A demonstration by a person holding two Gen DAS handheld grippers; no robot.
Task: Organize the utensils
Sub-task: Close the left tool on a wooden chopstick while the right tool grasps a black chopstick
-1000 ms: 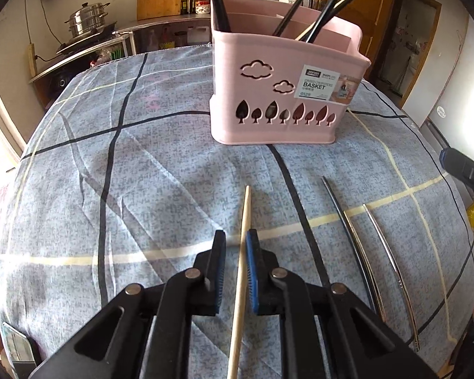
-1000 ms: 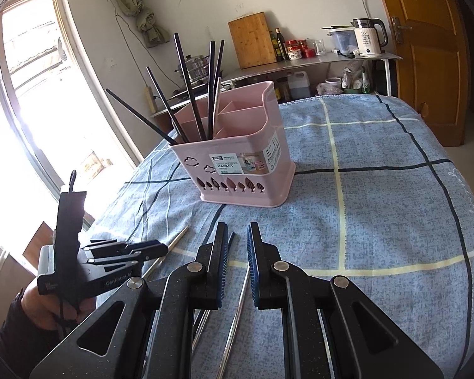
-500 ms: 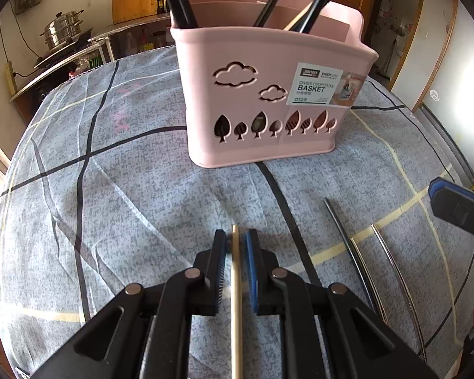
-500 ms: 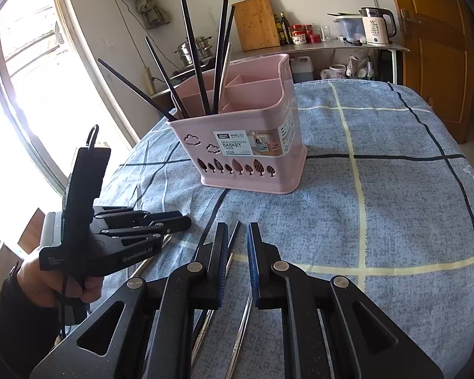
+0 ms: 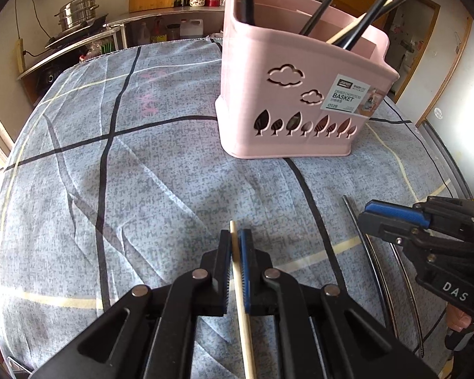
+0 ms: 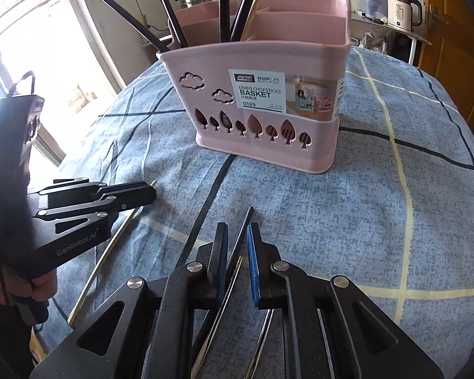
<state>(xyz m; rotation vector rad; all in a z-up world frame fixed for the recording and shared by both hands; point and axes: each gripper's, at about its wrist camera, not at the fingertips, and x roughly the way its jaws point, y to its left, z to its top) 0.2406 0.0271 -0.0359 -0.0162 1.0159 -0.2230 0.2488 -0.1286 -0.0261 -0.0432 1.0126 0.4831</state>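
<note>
Utensils being sorted on a checked table (image 5: 117, 189).
A pink basket (image 5: 300, 107) stands at 12 o'clock; the left gripper (image 5: 236, 252) has just closed on a wooden chopstick (image 5: 245, 325); the right gripper (image 6: 237, 249), fingers slightly parted, straddles a black chopstick (image 6: 241, 232) without pressing it.

Pale wooden chopstick (image 5: 244, 309) flat on cloth before pink basket (image 5: 297, 94)

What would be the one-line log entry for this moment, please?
left gripper: just closed on wooden chopstick | right gripper: open over black chopstick | pink basket: upright on table
</note>
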